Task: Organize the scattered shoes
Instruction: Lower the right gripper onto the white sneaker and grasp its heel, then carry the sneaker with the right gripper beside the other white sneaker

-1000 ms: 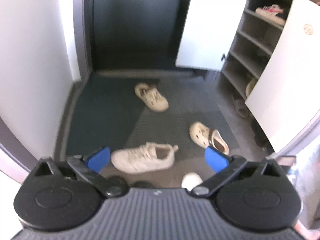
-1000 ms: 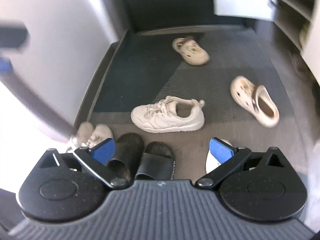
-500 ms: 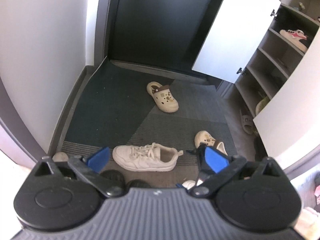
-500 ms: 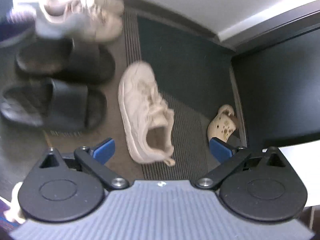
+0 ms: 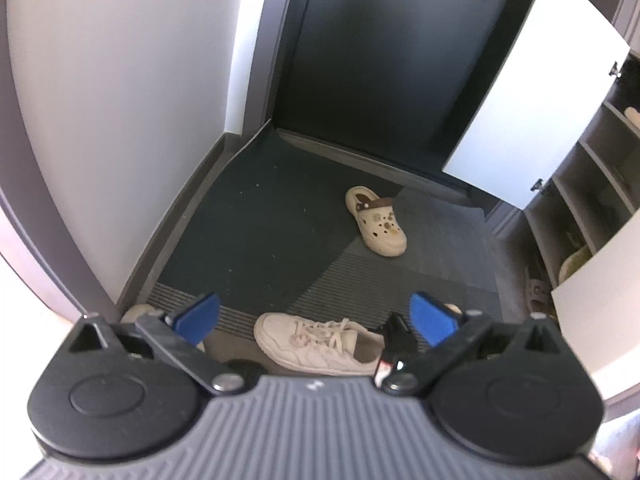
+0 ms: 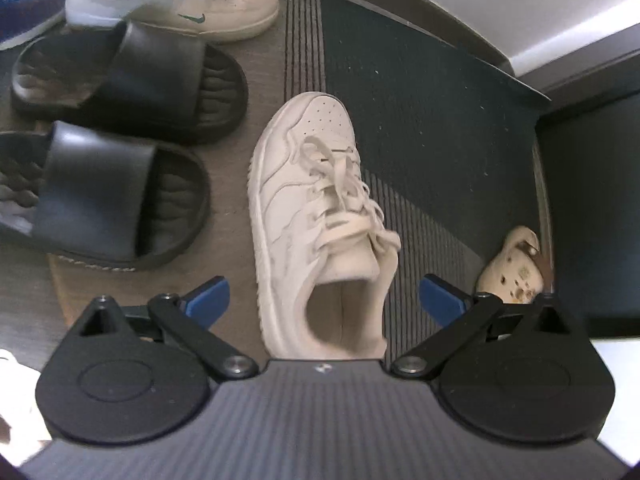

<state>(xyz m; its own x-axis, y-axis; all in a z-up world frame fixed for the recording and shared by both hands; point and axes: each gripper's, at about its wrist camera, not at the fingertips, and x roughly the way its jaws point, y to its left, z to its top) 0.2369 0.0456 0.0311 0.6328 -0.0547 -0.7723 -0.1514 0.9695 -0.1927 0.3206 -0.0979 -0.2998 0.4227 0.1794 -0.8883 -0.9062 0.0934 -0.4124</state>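
The cream leather lace-up sneaker (image 6: 316, 220) is lain half on the ribbed dark doormat (image 6: 420, 120), heel between the wide-spread, empty blue-padded fingers of the right gripper (image 6: 324, 300). The left gripper (image 5: 316, 318) is likewise held open and empty above that sneaker. A slip may be expected if only the soft collar is pinched, or the black rubber slides (image 6: 120, 152) beside the sneaker may be knocked.

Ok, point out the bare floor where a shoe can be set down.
The widest bare patch is the dark mat, bordered by the left wall, the door threshold and the cream clog. The ribbed strip between the clog and the white sneaker is also free. It is crowded left of the sneaker: two black slides and a white sneaker with a green logo.
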